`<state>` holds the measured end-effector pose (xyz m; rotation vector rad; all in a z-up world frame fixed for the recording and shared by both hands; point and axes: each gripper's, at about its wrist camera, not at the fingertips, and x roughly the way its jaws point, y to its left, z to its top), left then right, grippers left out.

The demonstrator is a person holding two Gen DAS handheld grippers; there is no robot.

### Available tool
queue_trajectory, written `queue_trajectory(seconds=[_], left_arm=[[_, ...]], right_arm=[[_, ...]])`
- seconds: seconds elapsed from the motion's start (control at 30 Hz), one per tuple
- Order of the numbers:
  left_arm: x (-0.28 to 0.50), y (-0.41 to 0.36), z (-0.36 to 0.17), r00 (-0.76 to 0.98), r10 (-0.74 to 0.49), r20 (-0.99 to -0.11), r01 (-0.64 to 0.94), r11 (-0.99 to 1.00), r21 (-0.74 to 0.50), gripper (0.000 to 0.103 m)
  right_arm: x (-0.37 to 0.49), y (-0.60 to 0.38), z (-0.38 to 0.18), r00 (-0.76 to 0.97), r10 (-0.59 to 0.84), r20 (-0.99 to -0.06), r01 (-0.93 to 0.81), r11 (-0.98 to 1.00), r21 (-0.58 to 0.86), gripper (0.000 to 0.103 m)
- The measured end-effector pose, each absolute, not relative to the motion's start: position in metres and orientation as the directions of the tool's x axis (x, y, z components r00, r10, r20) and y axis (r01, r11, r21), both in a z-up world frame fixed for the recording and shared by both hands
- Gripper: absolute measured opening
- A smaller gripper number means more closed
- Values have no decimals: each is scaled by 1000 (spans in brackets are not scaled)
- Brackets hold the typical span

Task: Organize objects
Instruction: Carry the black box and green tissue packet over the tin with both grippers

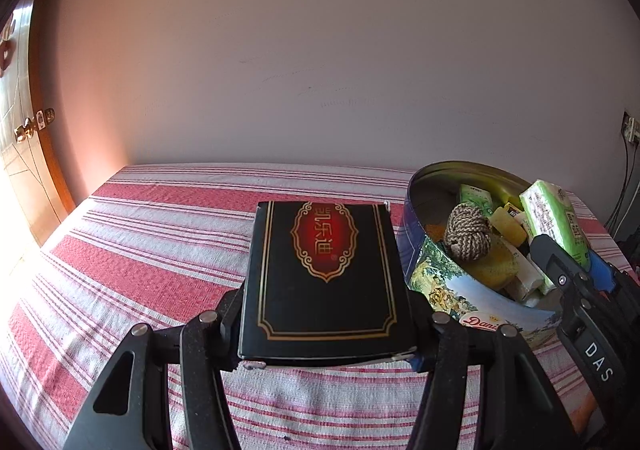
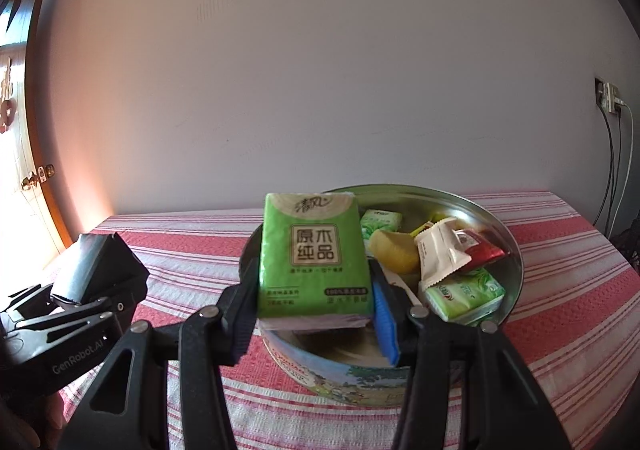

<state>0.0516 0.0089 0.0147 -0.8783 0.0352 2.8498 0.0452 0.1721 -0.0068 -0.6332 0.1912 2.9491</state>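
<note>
My left gripper (image 1: 326,324) is shut on a black box with a red and gold emblem (image 1: 324,278), held flat above the striped cloth, left of the round tin (image 1: 436,282). My right gripper (image 2: 314,310) is shut on a green tissue pack (image 2: 314,250), held upright over the near rim of the tin (image 2: 516,274). The tin holds a rope knot ball (image 1: 468,232), yellow sponge pieces (image 2: 394,250), small green packs (image 2: 464,292), a white sachet (image 2: 440,252) and a red packet (image 2: 482,248). The right gripper with the green pack (image 1: 556,218) shows in the left wrist view.
The red and white striped cloth (image 1: 152,250) covers the table, which stands against a plain wall. A wooden door with a brass handle (image 1: 34,126) is at the left. A wall socket with cables (image 2: 610,96) is at the right. The left gripper and black box (image 2: 96,270) show in the right wrist view.
</note>
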Motion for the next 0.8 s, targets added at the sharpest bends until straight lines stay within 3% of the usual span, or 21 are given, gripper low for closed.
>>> queue_trajectory(seconds=[0.8], left_arm=[[37,94,35,-820,270,-505,-305,-952,-13,60]], right_arm=[[48,262,-1,-879,255,-403,-327,-937,122,50]])
